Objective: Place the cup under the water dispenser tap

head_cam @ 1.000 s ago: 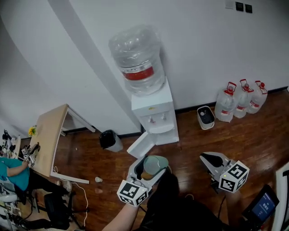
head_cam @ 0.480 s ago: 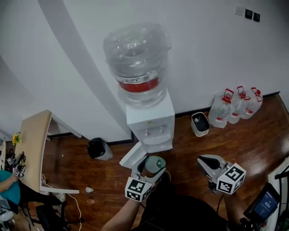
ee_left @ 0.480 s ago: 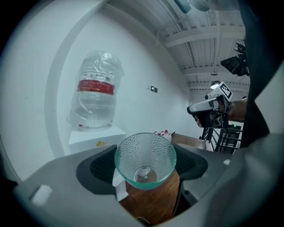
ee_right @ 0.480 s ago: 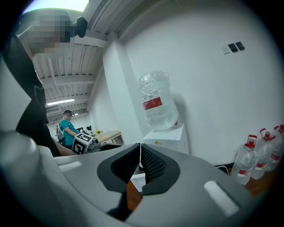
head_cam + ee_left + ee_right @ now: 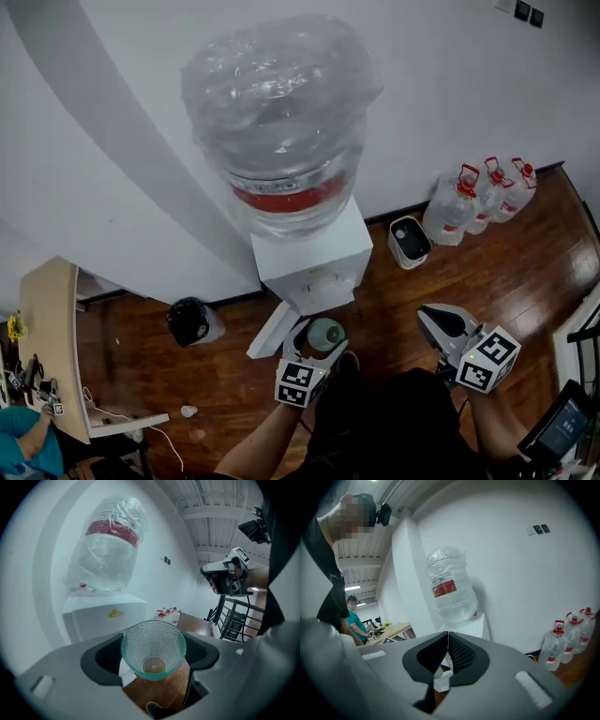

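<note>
A pale green dimpled glass cup (image 5: 326, 333) (image 5: 153, 648) sits upright between the jaws of my left gripper (image 5: 319, 341) (image 5: 152, 660), which is shut on it. The cup hangs just in front of the white water dispenser (image 5: 314, 251) (image 5: 101, 613), slightly below its tap recess (image 5: 321, 281). A big clear bottle (image 5: 281, 122) (image 5: 110, 555) with a red label stands on top. My right gripper (image 5: 433, 319) (image 5: 448, 641) hovers to the right of the dispenser, shut with nothing in it.
The dispenser's lower door (image 5: 270, 332) hangs open at floor level. A black bin (image 5: 190, 321) stands at the left, a small white bin (image 5: 409, 239) and several water jugs (image 5: 478, 199) at the right. A desk (image 5: 45, 337) and a seated person (image 5: 23, 452) are far left.
Both grippers have moved in toward the dispenser. The cup has come forward and down, close to the dispenser's front. The dispenser now fills much more of the head view.
</note>
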Tool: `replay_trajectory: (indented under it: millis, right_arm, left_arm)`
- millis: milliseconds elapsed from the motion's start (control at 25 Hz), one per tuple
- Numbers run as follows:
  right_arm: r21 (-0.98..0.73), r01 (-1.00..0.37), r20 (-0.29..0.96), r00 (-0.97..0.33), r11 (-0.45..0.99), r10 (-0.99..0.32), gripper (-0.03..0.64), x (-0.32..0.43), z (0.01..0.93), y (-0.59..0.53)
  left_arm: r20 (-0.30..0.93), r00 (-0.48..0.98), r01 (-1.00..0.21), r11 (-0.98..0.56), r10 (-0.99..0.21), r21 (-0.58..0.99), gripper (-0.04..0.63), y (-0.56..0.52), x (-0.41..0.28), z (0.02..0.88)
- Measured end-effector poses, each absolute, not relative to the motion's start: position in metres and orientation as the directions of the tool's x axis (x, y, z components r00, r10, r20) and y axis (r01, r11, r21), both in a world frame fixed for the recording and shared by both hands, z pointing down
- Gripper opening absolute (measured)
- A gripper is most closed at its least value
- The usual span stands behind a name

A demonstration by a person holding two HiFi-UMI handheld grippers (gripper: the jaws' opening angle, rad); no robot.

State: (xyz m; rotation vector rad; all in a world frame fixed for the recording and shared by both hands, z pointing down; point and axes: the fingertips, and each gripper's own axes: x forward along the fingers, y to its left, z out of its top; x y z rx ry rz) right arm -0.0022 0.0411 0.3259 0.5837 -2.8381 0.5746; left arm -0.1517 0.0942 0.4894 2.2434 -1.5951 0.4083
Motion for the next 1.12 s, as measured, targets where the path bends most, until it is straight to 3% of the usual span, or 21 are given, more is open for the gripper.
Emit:
replay_trajectory:
  millis: [280, 560, 1120]
  right_arm:
    - [-0.336, -0.457, 0.341, -0.874, 0.824, -0.346, 0.000, 0.004, 0.345, 0.013]
    - [-0.323, -0.372, 0.395, -0.888, 0.870, -0.234, 0.012, -0.025, 0.403, -0.004]
    - [-0.312, -0.266, 0.380, -0.915, 0.912, -0.136, 0.011, -0.037, 0.455, -0.061]
  left_arm:
    - [0.552, 0.322, -0.947, -0.248, -0.769, 0.206, 0.385, 0.075, -0.153, 0.573]
    - [0.623, 0.242, -0.970, -0.177, -0.744, 0.166, 0.385, 0.031, -0.162, 0.629]
    - [0.680, 0.100, -0.992, -0.016, -0.726, 0.128, 0.385, -0.046, -0.179, 0.753]
